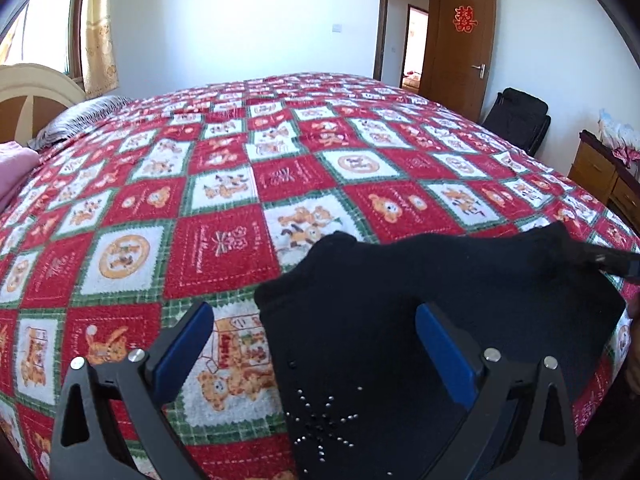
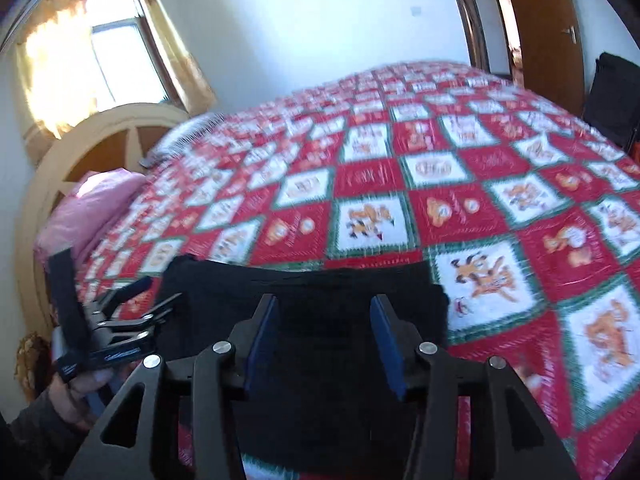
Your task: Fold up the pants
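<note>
Black knit pants with a studded star motif (image 1: 400, 320), lying folded on the near edge of the red-and-white patchwork bedspread (image 1: 224, 248). Left gripper (image 1: 316, 344) wide apart, right gripper (image 2: 324, 340) half apart, neither clamping cloth. Risk: a fingertip snagging the loose fold and undoing it.

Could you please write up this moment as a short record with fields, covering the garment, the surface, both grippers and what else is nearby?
garment: black pants with a studded star pattern, lying on the near edge of the bed
surface: red, white and green patchwork bedspread
left gripper: open wide, pads apart over the pants' edge
right gripper: open, nothing pinched, pants below it
nearby: pink pillow, brown door, window
</note>
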`<action>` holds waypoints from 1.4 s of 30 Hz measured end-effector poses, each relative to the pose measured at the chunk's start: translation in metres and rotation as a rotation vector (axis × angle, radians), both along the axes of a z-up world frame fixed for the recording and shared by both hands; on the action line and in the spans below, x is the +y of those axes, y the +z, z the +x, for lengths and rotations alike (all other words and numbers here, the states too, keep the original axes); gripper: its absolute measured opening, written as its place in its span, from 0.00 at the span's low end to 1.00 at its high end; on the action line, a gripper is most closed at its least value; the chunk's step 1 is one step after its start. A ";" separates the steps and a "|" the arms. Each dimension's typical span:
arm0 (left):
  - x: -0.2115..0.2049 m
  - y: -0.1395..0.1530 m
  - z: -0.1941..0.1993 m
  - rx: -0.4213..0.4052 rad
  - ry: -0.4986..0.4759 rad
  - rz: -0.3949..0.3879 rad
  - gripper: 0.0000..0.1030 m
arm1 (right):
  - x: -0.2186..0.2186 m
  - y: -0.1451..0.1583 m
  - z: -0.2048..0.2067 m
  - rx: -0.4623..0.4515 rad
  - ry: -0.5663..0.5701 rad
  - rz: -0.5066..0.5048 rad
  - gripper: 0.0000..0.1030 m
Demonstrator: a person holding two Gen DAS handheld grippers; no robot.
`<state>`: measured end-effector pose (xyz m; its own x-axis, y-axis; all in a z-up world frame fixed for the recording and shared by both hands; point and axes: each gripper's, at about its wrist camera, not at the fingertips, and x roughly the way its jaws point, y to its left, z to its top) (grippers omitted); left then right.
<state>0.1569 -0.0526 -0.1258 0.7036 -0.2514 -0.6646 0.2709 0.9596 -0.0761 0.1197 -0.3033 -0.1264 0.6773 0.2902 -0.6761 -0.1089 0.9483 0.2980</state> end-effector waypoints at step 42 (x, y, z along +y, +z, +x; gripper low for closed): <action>0.013 -0.023 -0.063 0.024 -0.071 -0.035 1.00 | 0.135 0.024 0.082 0.160 0.441 0.040 0.51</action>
<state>0.0936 -0.0391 -0.1488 0.6675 -0.3233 -0.6707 0.3356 0.9348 -0.1166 0.2015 -0.1685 -0.1023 0.3720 0.5549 -0.7441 -0.4486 0.8093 0.3793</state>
